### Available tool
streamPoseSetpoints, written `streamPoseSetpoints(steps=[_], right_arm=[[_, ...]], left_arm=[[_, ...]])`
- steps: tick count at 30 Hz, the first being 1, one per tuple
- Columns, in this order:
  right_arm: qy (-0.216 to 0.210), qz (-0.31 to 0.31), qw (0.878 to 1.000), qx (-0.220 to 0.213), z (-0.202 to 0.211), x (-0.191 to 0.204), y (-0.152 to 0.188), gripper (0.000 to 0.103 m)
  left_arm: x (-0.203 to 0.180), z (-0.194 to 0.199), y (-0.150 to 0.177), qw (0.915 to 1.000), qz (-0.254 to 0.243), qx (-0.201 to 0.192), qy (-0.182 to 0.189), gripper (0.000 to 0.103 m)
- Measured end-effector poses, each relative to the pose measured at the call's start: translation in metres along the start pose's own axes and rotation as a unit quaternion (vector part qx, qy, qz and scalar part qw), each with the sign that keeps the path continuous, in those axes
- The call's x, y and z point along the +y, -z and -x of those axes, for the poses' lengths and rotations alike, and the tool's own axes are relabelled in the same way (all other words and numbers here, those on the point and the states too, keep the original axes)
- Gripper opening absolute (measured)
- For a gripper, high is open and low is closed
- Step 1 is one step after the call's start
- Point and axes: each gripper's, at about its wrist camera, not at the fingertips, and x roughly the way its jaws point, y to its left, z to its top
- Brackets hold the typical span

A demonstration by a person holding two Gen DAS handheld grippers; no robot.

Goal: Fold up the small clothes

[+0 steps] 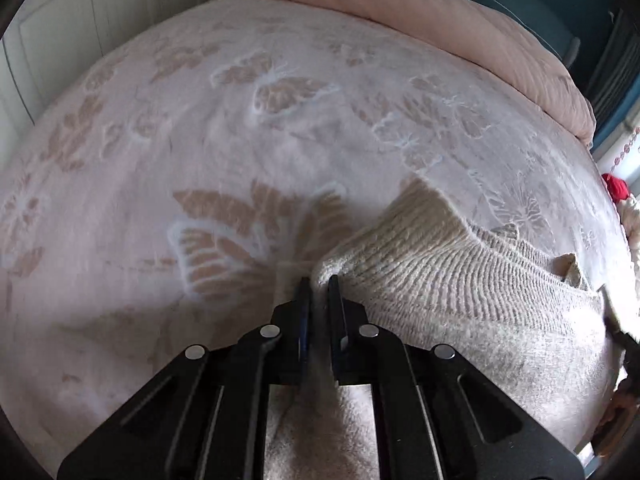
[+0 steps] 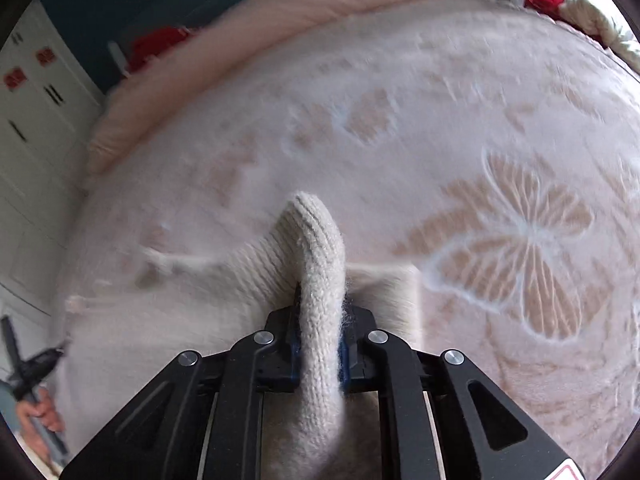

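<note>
While both tongs (image 1: pixel 319 280) (image 2: pixel 320 300) pinch sweater (image 1: pixel 460 280) edges, wide bare blanket (image 1: pixel 240 140) beyond.

The cream ribbed knit sweater (image 1: pixel 452 280) lies rumpled on the butterfly blanket (image 1: pixel 240 140), with two edges lifted off this blanket.

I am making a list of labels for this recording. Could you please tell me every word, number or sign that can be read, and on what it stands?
No text can be read in either view.
Red squares on the white cupboard doors: too blurred to read.
Red-edged sticker on the right claw: cut off, no letters visible.
</note>
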Motion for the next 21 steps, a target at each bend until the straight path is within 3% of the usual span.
streamPoseSetpoints(steps=[1, 2, 4, 6, 8, 10, 13, 16, 18, 19, 21], right_arm=[[0.005, 0.01, 1.0, -0.008, 0.002, 0.002, 0.0, 0.015], [0.028, 0.016, 0.999, 0.013, -0.008, -0.001, 0.002, 0.016], [0.022, -0.003, 0.999, 0.026, -0.008, -0.006, 0.002, 0.016], [0.015, -0.007, 1.0, -0.012, 0.025, 0.003, 0.002, 0.019], [0.014, 0.028, 0.998, -0.055, 0.062, 0.021, 0.008, 0.023], [0.0, 0.064, 0.995, -0.071, 0.095, 0.04, 0.032, 0.023], [-0.029, 0.064, 0.997, -0.032, 0.1, 0.05, 0.075, 0.018], [0.016, 0.078, 0.997, 0.022, 0.074, 0.038, 0.116, 0.01], [0.003, 0.061, 0.998, 0.017, 0.074, 0.024, 0.125, 0.009], [0.002, 0.039, 0.999, 0.017, 0.085, 0.022, 0.122, 0.009], [-0.009, 0.029, 1.0, -0.007, 0.111, 0.027, 0.117, 0.015]], left_arm=[[0.001, -0.001, 0.0, 1.0, 0.003, 0.002, 0.001, 0.007], [0.001, -0.003, 0.0, 1.0, 0.005, 0.004, 0.001, 0.008], [0.002, 0.005, 0.0, 0.9999, 0.012, 0.003, 0.002, 0.009], [-0.001, 0.031, 0.003, 0.9994, 0.018, -0.016, 0.025, 0.011], [-0.007, 0.061, 0.013, 0.9982, 0.006, -0.049, 0.032, 0.01], [-0.021, 0.082, 0.031, 0.9969, -0.018, -0.066, 0.038, 0.011], [-0.037, 0.09, 0.069, 0.9961, -0.035, -0.05, 0.063, 0.011], [-0.044, 0.072, 0.104, 0.9973, -0.046, -0.013, 0.056, 0.013], [-0.038, 0.056, 0.119, 0.9982, -0.03, 0.007, 0.051, 0.013], [-0.034, 0.058, 0.122, 0.9982, -0.02, -0.003, 0.056, 0.013], [-0.031, 0.065, 0.12, 0.9989, -0.014, -0.002, 0.045, 0.012]])
